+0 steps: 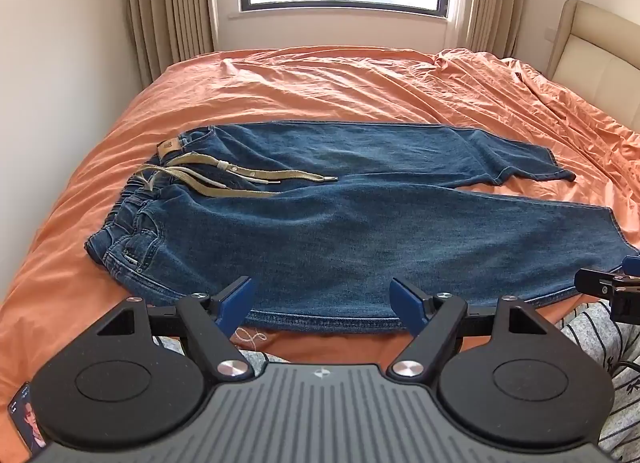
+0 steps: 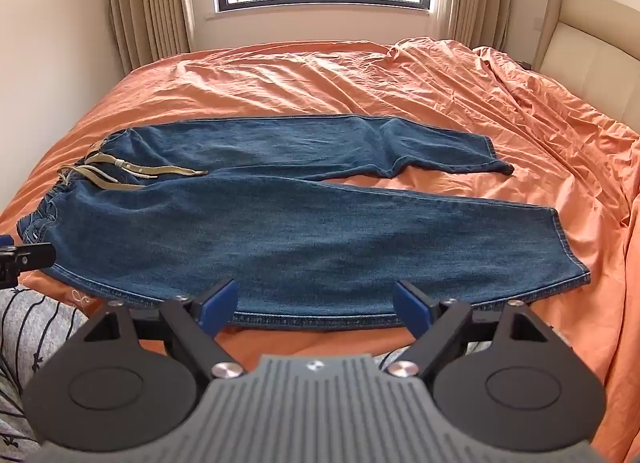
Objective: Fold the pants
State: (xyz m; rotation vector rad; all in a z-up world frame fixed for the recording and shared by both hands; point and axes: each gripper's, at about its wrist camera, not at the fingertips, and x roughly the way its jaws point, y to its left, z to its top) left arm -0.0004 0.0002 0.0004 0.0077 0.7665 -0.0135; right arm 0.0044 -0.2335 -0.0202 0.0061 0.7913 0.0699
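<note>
Blue denim pants (image 1: pixel 340 231), orange sheet (image 1: pixel 320 83), perhaps olive belt (image 1: pixel 240 179).

The near side seam of the blue denim pants (image 1: pixel 360 239) runs behind the blue pads of the left tongs (image 1: pixel 322 305), so that stretch of hem is hidden; the right tongs (image 2: pixel 315 305) cover the same seam in the right wrist view. The other tongs show only as a black tip cut off by the frame edge, so their gap cannot be read there. The brown waistband patch (image 1: pixel 167 148) is too small to read. A flat card or phone with a face on it (image 1: pixel 27 421), perhaps, is clipped at the lower left corner. The grey striped fabric (image 2: pixel 28 327) is half hidden.
</note>
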